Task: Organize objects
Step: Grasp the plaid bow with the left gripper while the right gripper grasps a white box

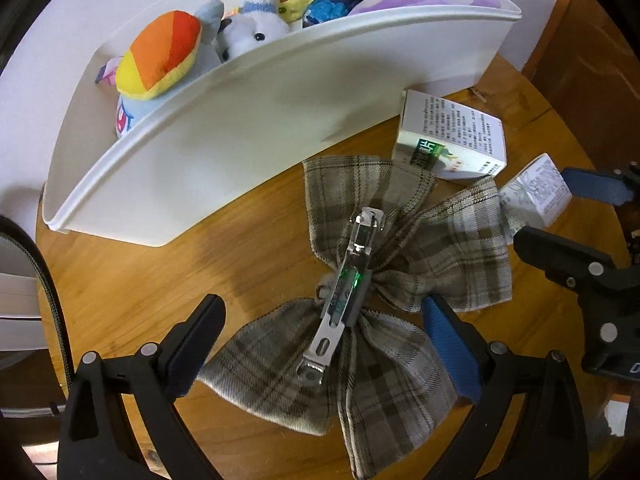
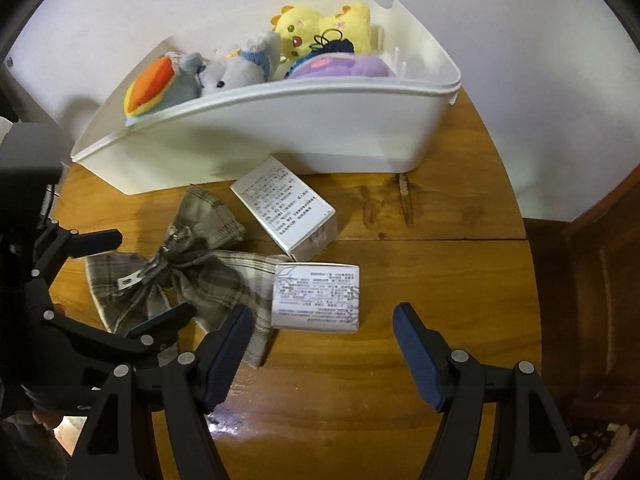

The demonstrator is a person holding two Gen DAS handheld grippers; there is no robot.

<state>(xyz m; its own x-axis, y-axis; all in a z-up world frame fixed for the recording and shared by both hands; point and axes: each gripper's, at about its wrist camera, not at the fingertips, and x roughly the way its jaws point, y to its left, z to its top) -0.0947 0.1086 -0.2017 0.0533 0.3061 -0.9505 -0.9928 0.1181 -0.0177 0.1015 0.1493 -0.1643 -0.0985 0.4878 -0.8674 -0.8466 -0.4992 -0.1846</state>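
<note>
Grey-brown plaid fabric bow with a silver metal clip (image 1: 352, 312), lying flat on the round wooden table (image 1: 168, 280), framed between the wide-open, empty jaws of the left gripper (image 1: 324, 340). Just to its right, right gripper (image 2: 322, 352) likewise spread and holding nothing, poised over the small white foil-wrapped packet (image 2: 316, 298) that touches the bow's edge. Behind, white printed carton (image 2: 286, 212) resting near the white plastic bin (image 2: 280, 132), already stocked with plush toys (image 2: 256, 60). Approach stage of a pickup, by all appearances: nothing gripped yet. Next move likely calling for lowering around the bow's pinched middle, closing, then lifting clear over the bin's tall front wall.
</note>
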